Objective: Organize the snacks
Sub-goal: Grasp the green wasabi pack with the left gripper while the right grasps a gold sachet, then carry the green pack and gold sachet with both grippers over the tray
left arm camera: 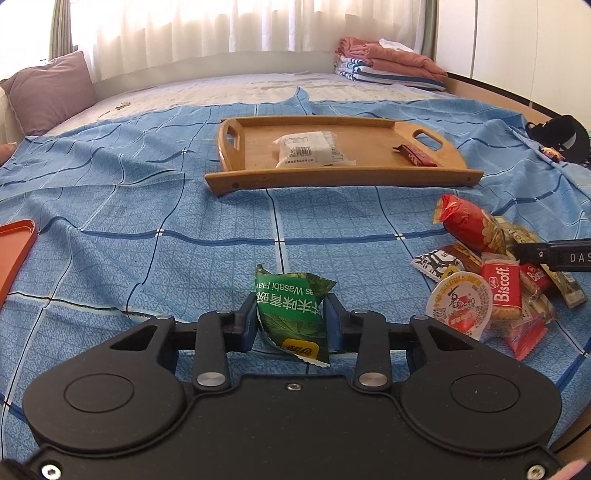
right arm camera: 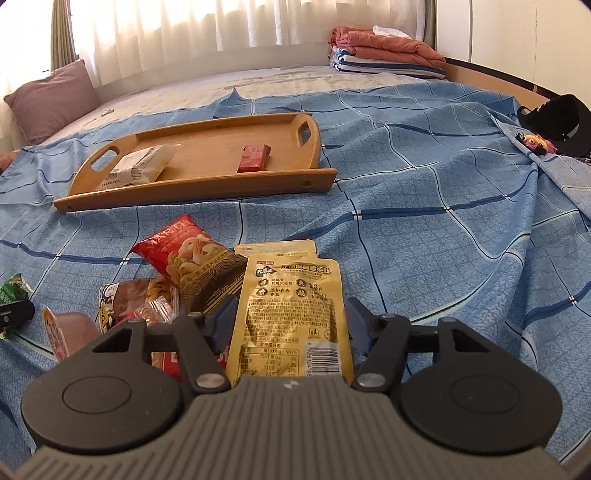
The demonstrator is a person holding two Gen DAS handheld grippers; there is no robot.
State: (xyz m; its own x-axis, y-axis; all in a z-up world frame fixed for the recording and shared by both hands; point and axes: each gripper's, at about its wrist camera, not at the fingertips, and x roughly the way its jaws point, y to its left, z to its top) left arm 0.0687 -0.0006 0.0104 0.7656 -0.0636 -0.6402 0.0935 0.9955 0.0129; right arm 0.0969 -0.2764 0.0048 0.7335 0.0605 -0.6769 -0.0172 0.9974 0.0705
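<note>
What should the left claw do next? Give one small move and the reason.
Probably carry the green wasabi packet forward to the wooden tray: the left claw is shut on it, and two snacks already lie in that tray.

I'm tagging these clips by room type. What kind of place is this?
Most likely a bedroom. The work surface is a bed under a blue checked sheet, with a mauve pillow at one end, folded blankets at the other and sheer curtains behind. The wooden tray rests on the sheet.
</note>
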